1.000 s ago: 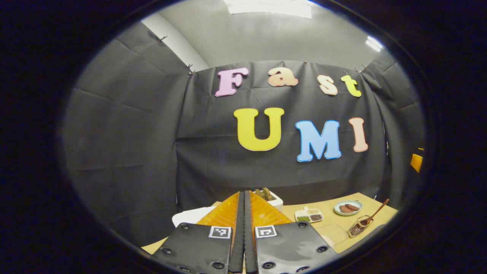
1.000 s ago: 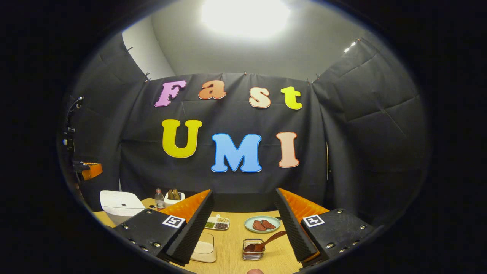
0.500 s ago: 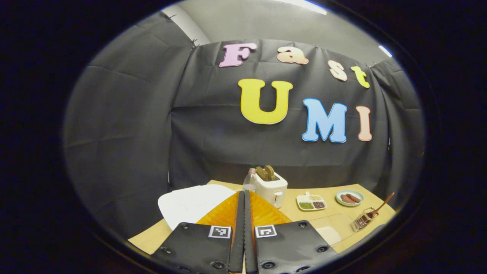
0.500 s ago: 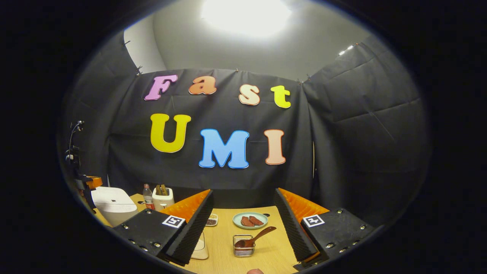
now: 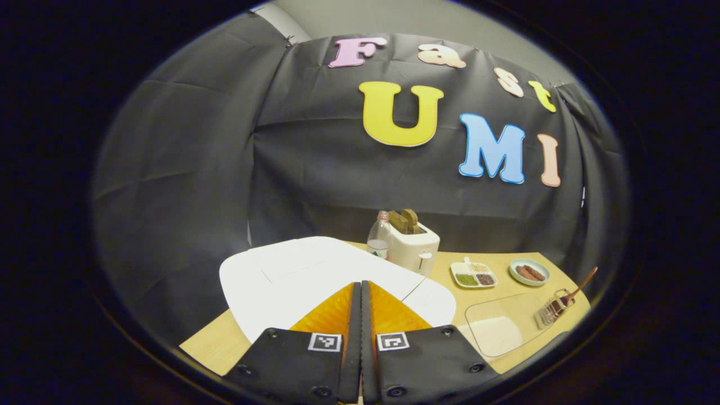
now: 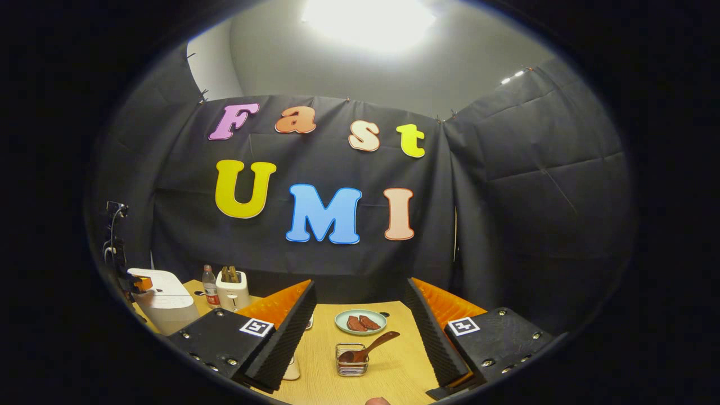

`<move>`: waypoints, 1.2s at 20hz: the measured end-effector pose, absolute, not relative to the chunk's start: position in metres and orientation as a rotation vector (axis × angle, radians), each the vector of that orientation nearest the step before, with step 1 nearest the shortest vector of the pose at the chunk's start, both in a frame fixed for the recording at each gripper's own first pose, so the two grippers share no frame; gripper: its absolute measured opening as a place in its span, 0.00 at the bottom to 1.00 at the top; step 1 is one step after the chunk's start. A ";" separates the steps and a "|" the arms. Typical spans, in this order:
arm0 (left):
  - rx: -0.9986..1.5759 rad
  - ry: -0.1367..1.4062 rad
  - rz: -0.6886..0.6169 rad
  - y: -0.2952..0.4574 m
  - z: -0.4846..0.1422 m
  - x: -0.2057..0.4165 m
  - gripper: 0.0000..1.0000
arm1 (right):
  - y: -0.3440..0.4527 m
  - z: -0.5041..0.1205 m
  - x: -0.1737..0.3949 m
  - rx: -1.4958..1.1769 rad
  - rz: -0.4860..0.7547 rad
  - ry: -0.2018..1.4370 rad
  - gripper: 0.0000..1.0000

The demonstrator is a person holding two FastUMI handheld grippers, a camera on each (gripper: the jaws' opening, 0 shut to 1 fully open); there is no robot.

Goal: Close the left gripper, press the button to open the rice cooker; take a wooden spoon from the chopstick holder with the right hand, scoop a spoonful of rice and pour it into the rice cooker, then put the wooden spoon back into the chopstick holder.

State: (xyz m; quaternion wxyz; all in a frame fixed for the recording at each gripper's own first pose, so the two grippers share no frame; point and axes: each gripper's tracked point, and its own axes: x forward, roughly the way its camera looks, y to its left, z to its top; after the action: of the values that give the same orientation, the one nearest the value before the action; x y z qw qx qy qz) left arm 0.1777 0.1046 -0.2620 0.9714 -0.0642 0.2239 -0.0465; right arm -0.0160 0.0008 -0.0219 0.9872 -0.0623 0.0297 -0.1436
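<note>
Rice cooker, big and white, sits right in front of the left gripper, whose two fingers are pressed flat together with nothing between them. The closed tips hang over the cooker's shut lid; whether they touch it is hard to tell from this close. Behind the cooker, at the far side of the table, stand a water bottle and a white toaster with bread sticking up. To the right of the toaster lie a small tray with little heaps of food and a round plate. Nearer, there is a clear dish with something pale in it, maybe the rice. At the far right edge the wooden spoon leans in the wire chopstick holder. In the right gripper view, the right gripper is wide open and holds nothing. Between its fingers, a little way ahead on the table, the chopstick holder stands with the wooden spoon in it, handle pointing up to the right. The plate lies just behind. Far to the left stands the rice cooker, with the left gripper at its top.
</note>
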 end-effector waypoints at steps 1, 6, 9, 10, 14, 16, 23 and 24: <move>-0.133 0.469 -0.095 0.105 -0.268 0.178 0.09 | 0.002 -0.021 -0.015 -0.128 -0.288 0.059 0.97; -0.116 0.455 -0.094 0.106 -0.273 0.180 0.10 | 0.007 -0.019 -0.013 -0.142 -0.284 0.055 0.97; -0.101 0.436 -0.093 0.109 -0.262 0.182 0.10 | 0.011 -0.016 -0.013 -0.142 -0.281 0.047 0.97; -0.090 0.410 -0.089 0.111 -0.252 0.182 0.10 | 0.013 -0.017 -0.012 -0.142 -0.277 0.044 0.97; -0.052 0.306 -0.053 0.123 -0.203 0.187 0.10 | 0.016 -0.020 -0.005 -0.132 -0.246 0.041 0.97; -0.037 0.254 -0.026 0.130 -0.179 0.185 0.10 | 0.014 -0.017 0.002 -0.121 -0.228 0.030 0.97; -0.032 0.144 0.012 0.113 -0.110 0.147 0.41 | -0.017 -0.014 0.021 -0.103 -0.192 0.005 0.97; -0.042 0.126 0.007 0.104 -0.102 0.138 0.56 | -0.023 -0.016 0.023 -0.102 -0.190 0.009 0.97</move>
State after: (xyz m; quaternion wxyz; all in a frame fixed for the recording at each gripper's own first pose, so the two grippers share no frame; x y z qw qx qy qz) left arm 0.1382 0.1038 -0.1016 0.9978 -0.0208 0.0628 0.0035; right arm 0.0235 -0.0230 -0.0159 0.9942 -0.0511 0.0045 -0.0948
